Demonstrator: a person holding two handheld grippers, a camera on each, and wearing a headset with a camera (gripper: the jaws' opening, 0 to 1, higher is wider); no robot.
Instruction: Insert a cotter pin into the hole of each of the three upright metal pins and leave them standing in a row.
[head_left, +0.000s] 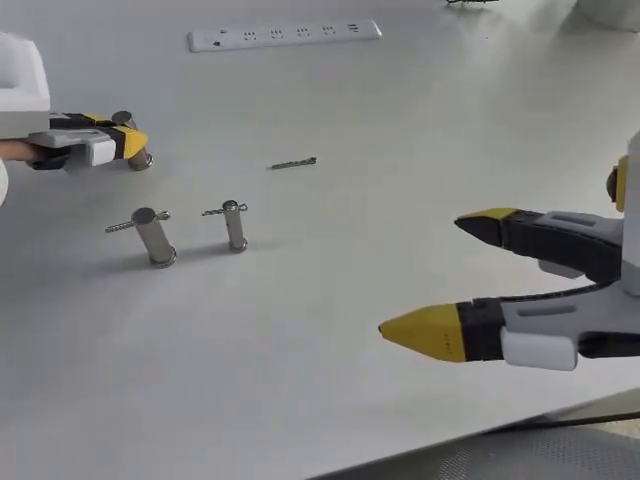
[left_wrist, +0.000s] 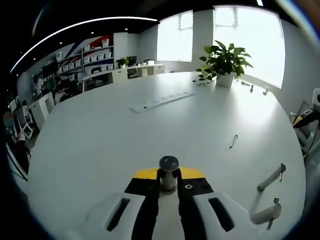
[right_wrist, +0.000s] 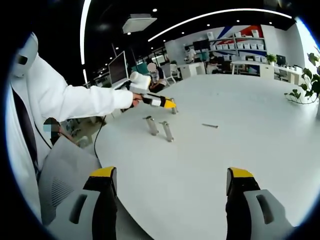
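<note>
Two upright metal pins stand on the white table, each with a cotter pin through its top: a thicker one (head_left: 153, 236) and a thinner one (head_left: 234, 225). They also appear as the two pins (left_wrist: 270, 177) (right_wrist: 159, 128) in the gripper views. A third metal pin (head_left: 135, 150) (left_wrist: 168, 173) stands at the far left, and my left gripper (head_left: 128, 142) (left_wrist: 168, 184) is shut on it. A loose cotter pin (head_left: 293, 163) (left_wrist: 233, 141) (right_wrist: 210, 125) lies flat farther back. My right gripper (head_left: 440, 275) (right_wrist: 172, 185) hovers open at the near right, holding nothing.
A white power strip (head_left: 284, 36) (left_wrist: 160, 101) lies along the far side of the table. A potted plant (left_wrist: 222, 62) stands at the table's far end. The table's near edge (head_left: 470, 435) runs close below my right gripper. A person's white sleeve (right_wrist: 75, 102) holds the left gripper.
</note>
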